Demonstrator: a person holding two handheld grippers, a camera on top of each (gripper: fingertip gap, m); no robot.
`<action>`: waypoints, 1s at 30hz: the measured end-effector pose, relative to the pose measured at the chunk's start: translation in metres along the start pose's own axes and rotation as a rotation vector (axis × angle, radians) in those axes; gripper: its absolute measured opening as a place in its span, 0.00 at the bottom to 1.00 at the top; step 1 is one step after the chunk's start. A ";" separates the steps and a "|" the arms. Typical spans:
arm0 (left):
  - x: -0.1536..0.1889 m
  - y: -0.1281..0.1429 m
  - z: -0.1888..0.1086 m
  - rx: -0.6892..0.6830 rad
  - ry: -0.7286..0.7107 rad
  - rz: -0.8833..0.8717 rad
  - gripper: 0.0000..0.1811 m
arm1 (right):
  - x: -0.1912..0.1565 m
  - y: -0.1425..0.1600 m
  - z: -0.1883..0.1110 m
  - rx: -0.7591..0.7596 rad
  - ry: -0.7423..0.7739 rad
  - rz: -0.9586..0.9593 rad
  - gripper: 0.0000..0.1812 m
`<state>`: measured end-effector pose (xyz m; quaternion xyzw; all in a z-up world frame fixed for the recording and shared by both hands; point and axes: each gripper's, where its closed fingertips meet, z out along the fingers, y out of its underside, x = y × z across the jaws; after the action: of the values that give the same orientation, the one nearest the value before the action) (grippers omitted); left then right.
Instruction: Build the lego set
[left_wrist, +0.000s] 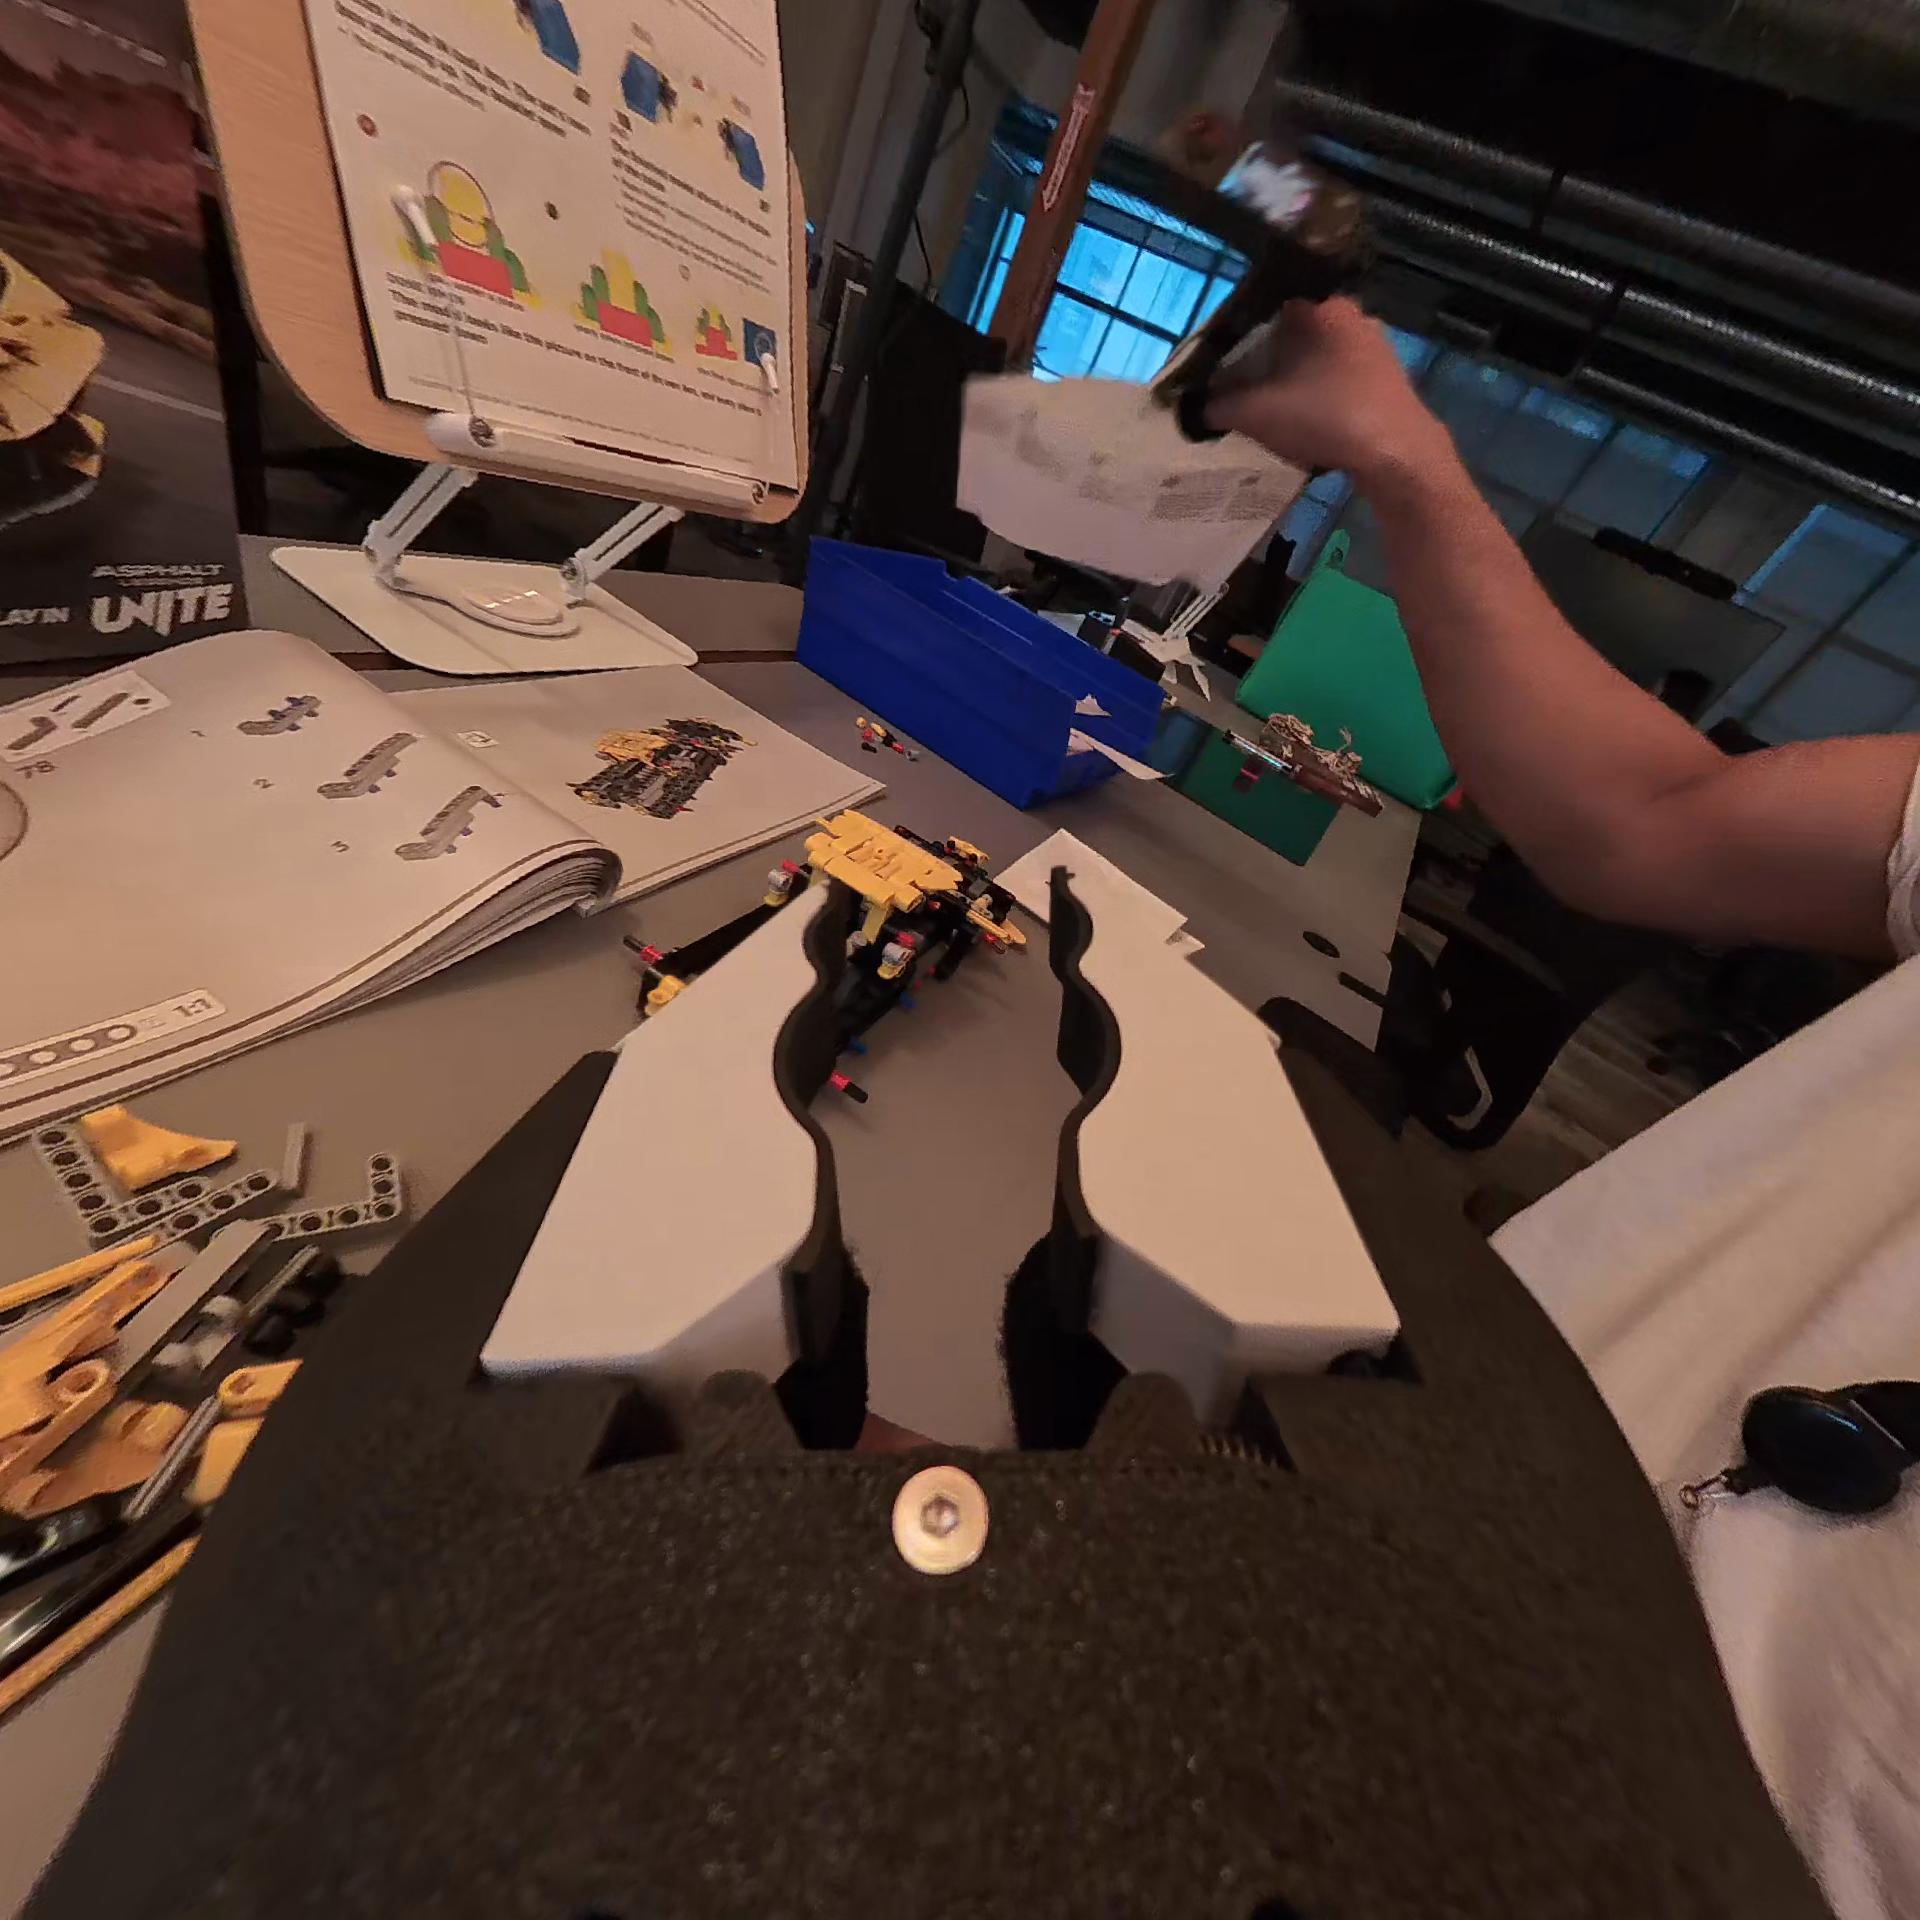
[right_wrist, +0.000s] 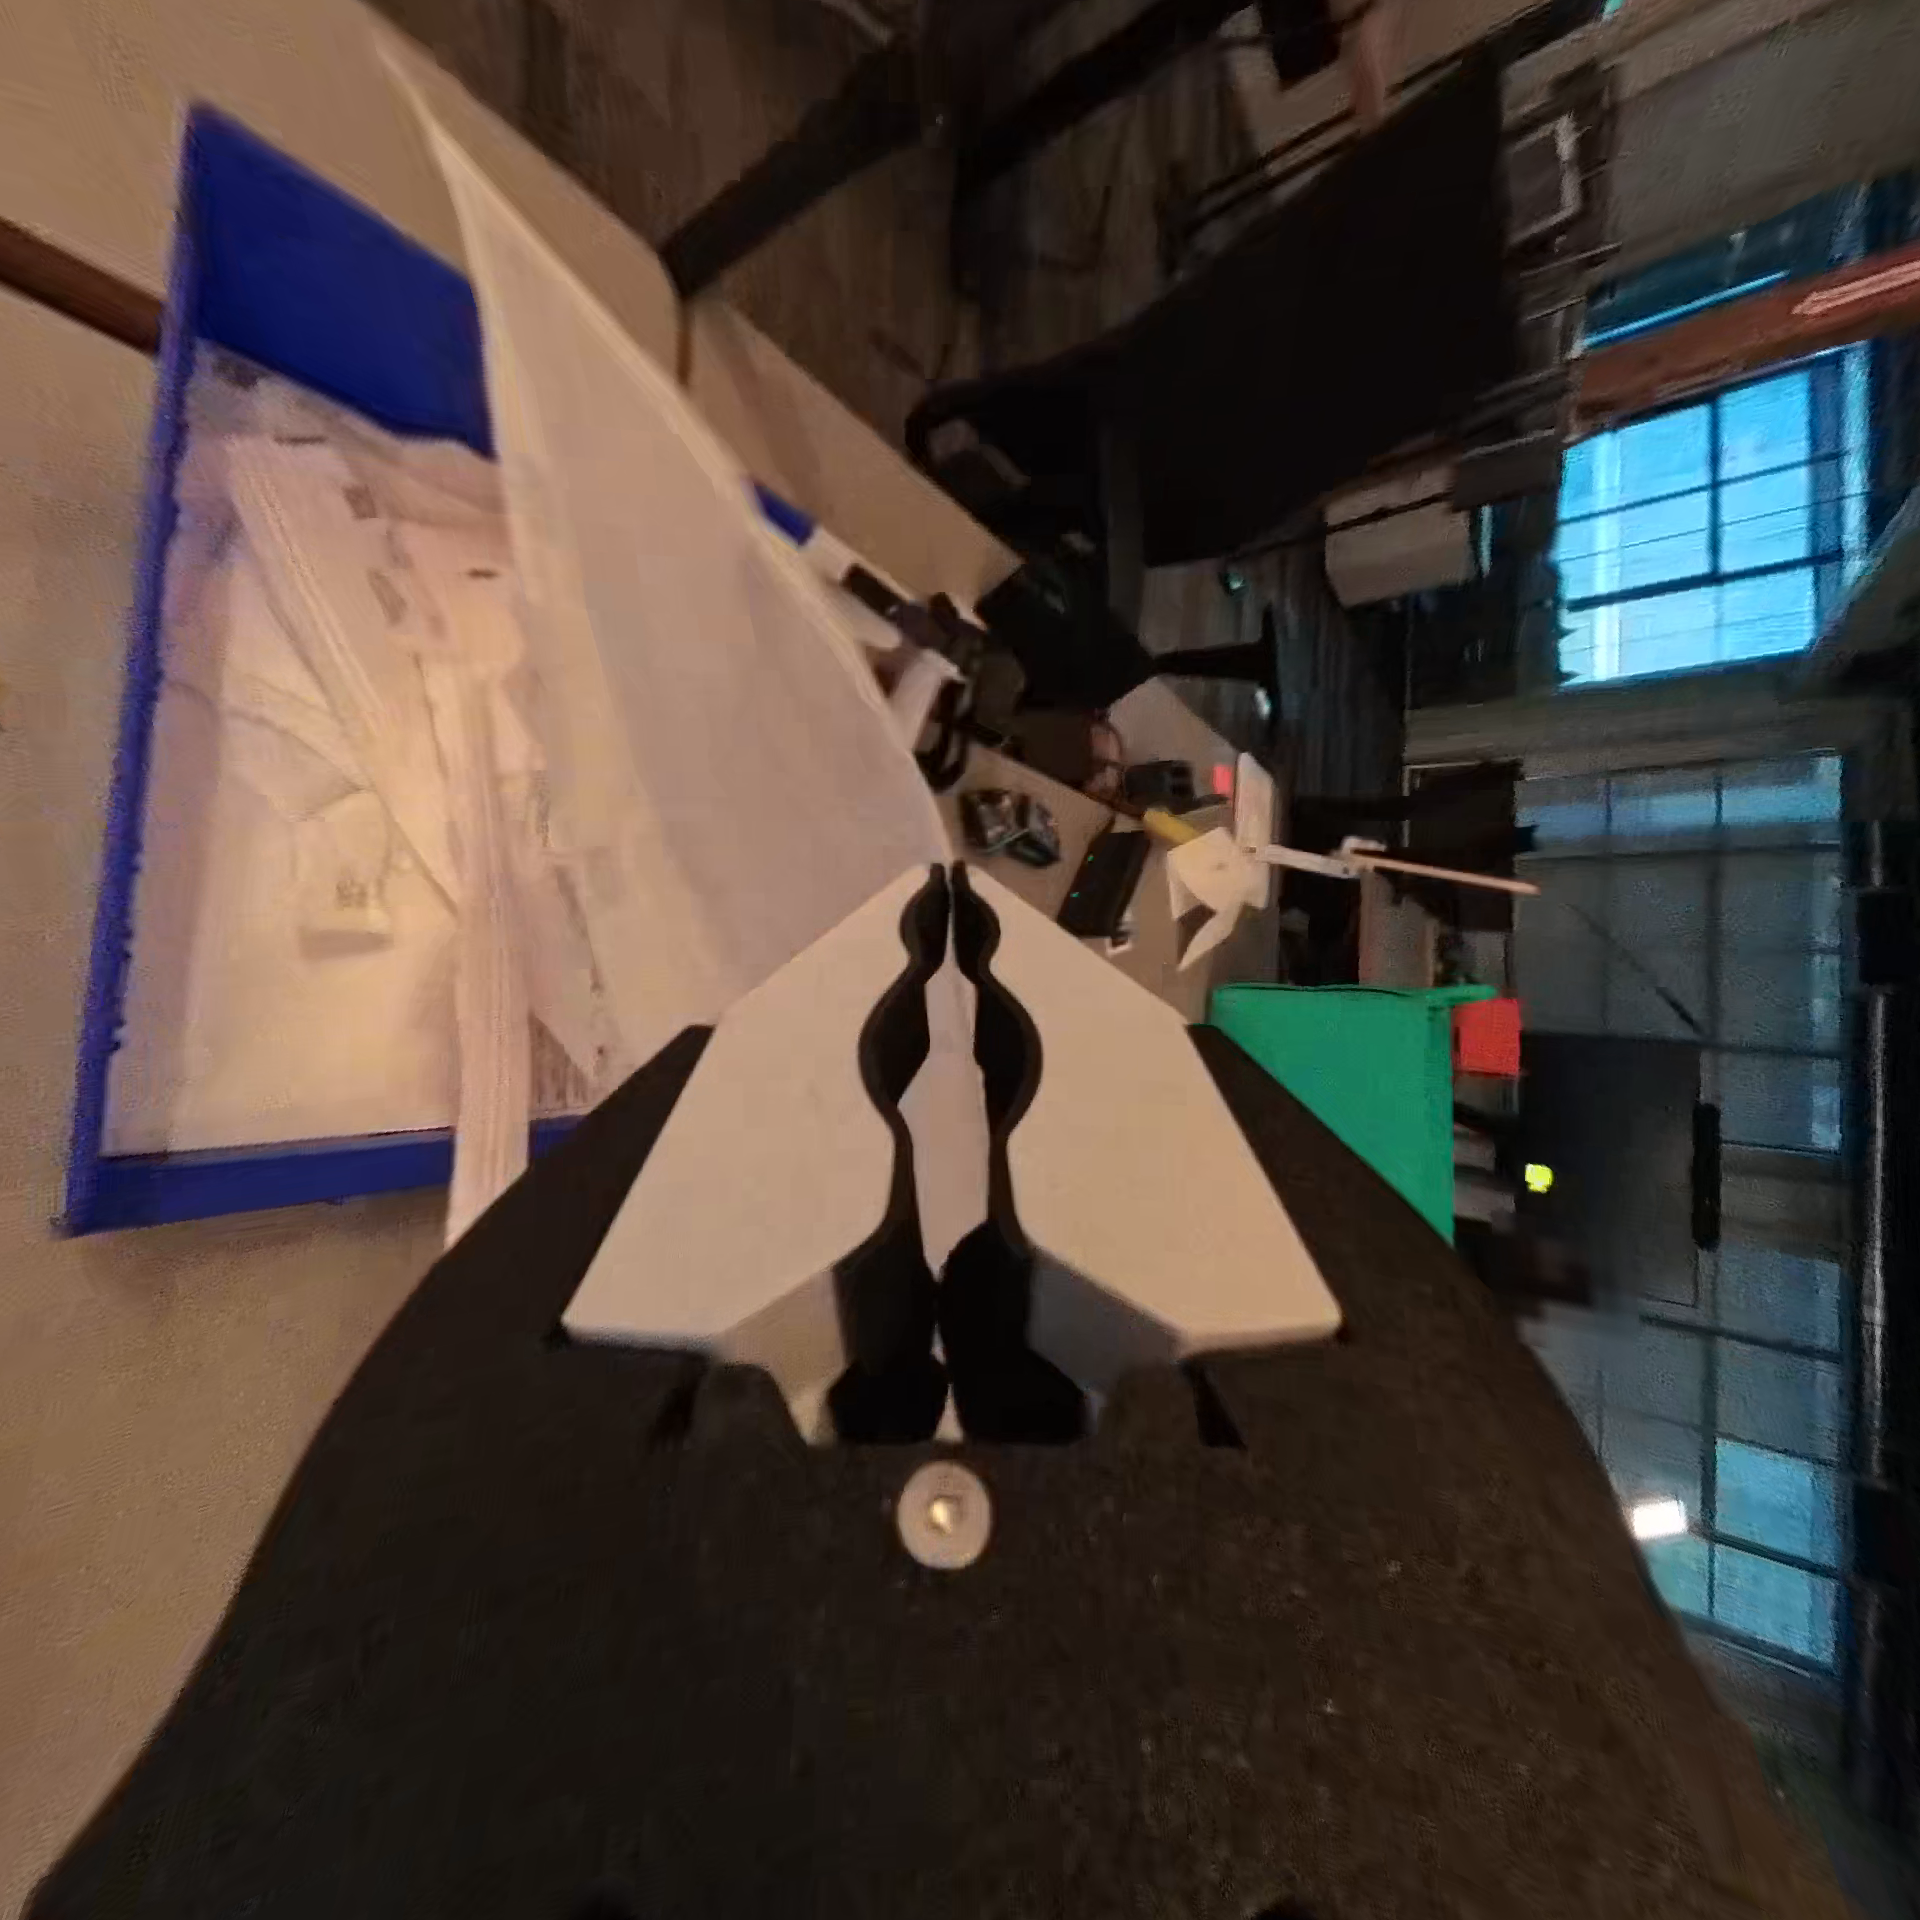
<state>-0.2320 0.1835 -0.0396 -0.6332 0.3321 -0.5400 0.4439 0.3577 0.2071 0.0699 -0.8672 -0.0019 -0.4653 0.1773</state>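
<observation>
lego model (left_wrist: 894, 914) lies just past parted left gripper (left_wrist: 940, 894) fingertips.

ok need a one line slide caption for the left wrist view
Open left gripper hovers over the half-built yellow and black lego model beside the open manual, while the right gripper lifts a white paper bag.

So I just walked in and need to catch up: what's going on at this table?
A person is building a lego set with a gripper in each hand. The right gripper is shut on a white paper bag, held up above the blue bin that holds more bags. The left gripper is open and empty, hovering over the half-built yellow and black model on the table. Loose parts lie by the open instruction booklet.
</observation>
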 end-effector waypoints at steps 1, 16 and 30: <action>0.002 0.001 0.003 -0.004 0.009 0.004 0.21 | -0.021 0.000 0.017 -0.027 -0.048 -0.025 0.00; 0.007 0.016 -0.012 -0.012 -0.010 0.012 0.21 | -0.166 -0.014 0.078 -0.203 -0.454 0.243 0.11; -0.032 0.043 -0.052 -0.103 -0.392 0.079 0.21 | -0.228 0.067 -0.134 0.450 -1.110 0.447 0.31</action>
<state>-0.2862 0.1853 -0.0907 -0.7344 0.2912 -0.3712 0.4879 0.1313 0.1394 -0.0671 -0.9001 -0.0102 0.1133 0.4205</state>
